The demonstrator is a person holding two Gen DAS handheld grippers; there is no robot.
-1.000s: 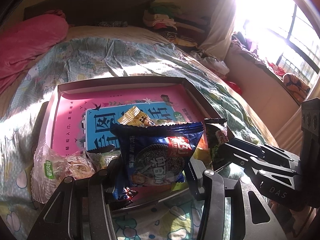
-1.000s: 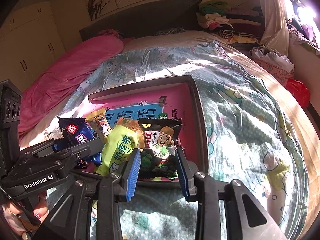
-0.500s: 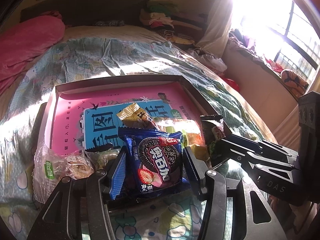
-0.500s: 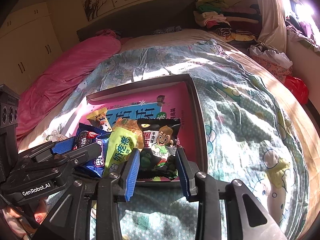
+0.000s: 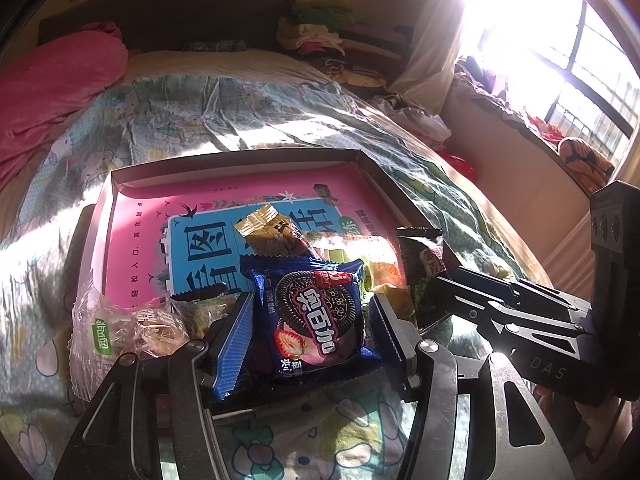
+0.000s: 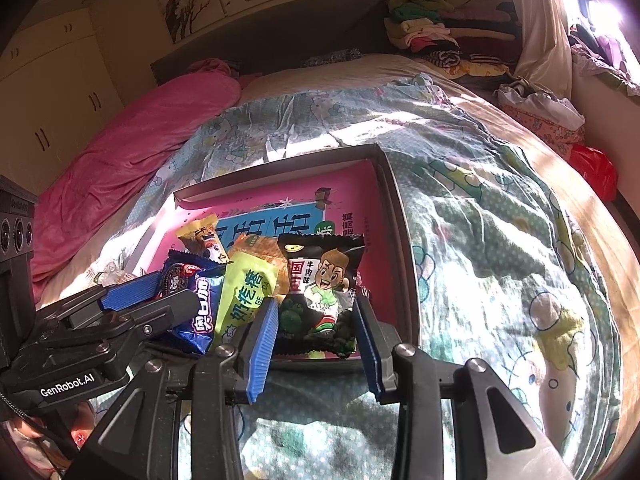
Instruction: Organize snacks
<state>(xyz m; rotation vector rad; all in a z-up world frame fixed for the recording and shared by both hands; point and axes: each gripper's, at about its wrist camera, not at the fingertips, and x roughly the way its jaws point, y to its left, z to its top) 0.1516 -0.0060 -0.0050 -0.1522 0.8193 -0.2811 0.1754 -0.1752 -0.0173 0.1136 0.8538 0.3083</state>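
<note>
Left wrist: left gripper (image 5: 310, 322) angled down, jaws just opening around cookie packet (image 5: 316, 316).

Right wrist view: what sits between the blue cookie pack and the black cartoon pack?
The yellow-green pack stands between the blue cookie pack and black cartoon pack, an orange wrapper behind it; right wrist view.

The blue cookie packet (image 5: 316, 312) covers the lower part of the gold wrapper (image 5: 272, 232) and much of the blue print on the box's (image 5: 240, 160) pink floor. In the right wrist view the black jerky packet's (image 6: 320, 280) bottom edge sits behind the box wall. Window glare (image 5: 520, 20) washes out the curtain. The clear bag's (image 5: 120, 328) contents are unreadable.
</note>
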